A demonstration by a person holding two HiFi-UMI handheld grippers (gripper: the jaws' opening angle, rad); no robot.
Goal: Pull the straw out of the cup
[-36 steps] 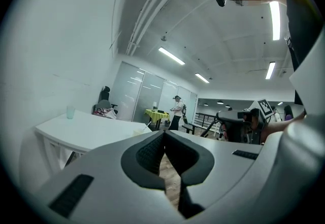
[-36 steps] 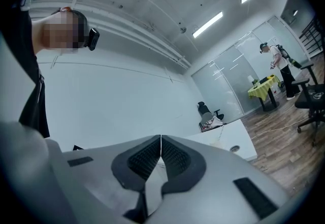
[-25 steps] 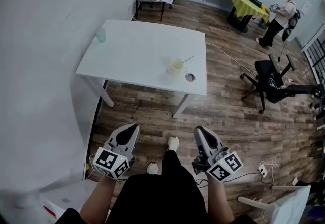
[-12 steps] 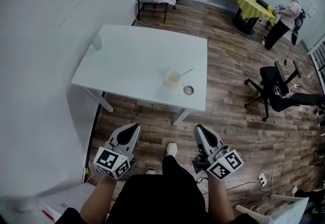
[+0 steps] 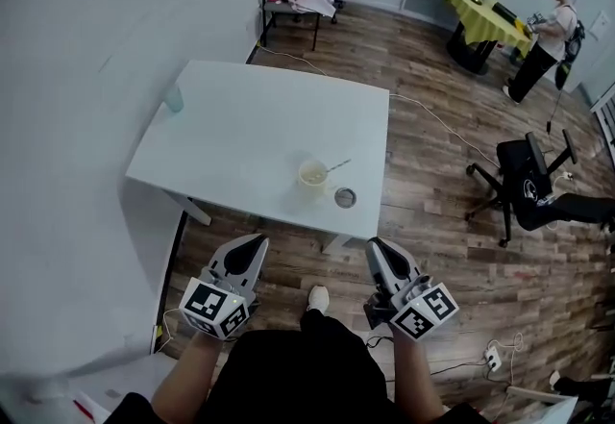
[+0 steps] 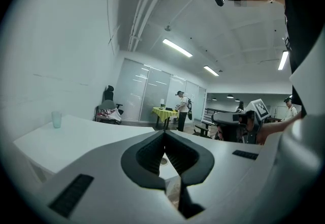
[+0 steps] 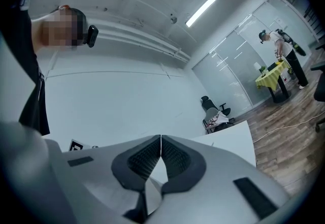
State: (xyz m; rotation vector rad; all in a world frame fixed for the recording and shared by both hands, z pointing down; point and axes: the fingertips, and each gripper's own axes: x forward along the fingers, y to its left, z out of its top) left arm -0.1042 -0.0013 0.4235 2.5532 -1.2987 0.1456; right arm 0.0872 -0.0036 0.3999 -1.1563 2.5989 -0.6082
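Head view shows the left gripper (image 5: 256, 241) and right gripper (image 5: 373, 245) held low over the floor (image 5: 432, 220), jaws pressed together on nothing, short of the table (image 5: 240, 114). The straw (image 5: 335, 164) leans in the cup (image 5: 313, 173) near the table's front edge, so the whole pull looks undone. Only the gripper views show the jaws meeting; neither shows the straw.

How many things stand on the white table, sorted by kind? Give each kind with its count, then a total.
cups: 2, a cream cup near the front edge and a pale green cup at the far left corner
straw: 1, leaning in the cream cup
small round grey thing: 1, beside the cream cup
total: 4
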